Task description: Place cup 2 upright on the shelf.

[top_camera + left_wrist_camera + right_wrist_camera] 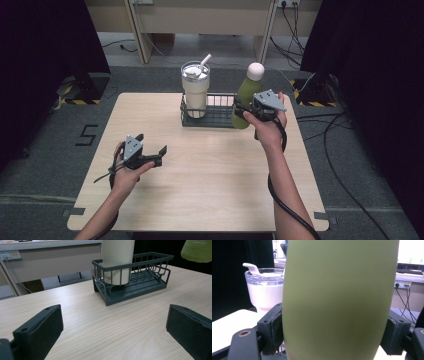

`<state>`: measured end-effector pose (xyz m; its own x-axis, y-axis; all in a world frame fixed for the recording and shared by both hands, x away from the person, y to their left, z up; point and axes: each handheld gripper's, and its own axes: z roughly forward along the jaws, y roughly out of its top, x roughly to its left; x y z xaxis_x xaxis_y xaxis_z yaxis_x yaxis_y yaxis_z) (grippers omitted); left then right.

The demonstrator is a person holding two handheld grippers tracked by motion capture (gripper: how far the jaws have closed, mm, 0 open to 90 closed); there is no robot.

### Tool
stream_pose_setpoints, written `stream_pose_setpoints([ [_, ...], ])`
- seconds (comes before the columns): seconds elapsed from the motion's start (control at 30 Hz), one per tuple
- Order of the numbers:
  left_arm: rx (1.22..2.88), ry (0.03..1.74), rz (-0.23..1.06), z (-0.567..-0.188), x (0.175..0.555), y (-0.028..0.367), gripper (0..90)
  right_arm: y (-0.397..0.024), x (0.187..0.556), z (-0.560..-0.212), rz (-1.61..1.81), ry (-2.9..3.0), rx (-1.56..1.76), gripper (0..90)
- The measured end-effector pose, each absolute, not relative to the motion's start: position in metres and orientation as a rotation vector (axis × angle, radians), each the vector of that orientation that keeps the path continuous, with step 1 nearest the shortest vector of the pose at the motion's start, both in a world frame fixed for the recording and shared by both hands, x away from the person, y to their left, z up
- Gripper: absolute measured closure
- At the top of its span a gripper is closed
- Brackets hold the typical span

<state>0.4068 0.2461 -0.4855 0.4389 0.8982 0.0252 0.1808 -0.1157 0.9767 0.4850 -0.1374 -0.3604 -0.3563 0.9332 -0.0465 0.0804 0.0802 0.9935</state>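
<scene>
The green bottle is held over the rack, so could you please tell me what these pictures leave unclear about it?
- Green bottle base: in the high view the right gripper and hand cover it, so whether it touches the wire rack cannot be told.
- Top and bottom: cut off by the right gripper view's edges.
- Printed word: cropped and too small in the left gripper view.

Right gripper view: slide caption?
Right hand-held gripper clamps green bottle; white tumbler behind.
</scene>
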Motion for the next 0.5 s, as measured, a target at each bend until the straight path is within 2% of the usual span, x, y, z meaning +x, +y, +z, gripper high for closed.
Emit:
stream_pose_setpoints([
  [0.5, 1.590, 0.973, 0.814, -0.486, 0.407, 0.247, 0.2, -0.132, 0.494, -0.348, 1.378, 1.558, 1.027, 21.5],
])
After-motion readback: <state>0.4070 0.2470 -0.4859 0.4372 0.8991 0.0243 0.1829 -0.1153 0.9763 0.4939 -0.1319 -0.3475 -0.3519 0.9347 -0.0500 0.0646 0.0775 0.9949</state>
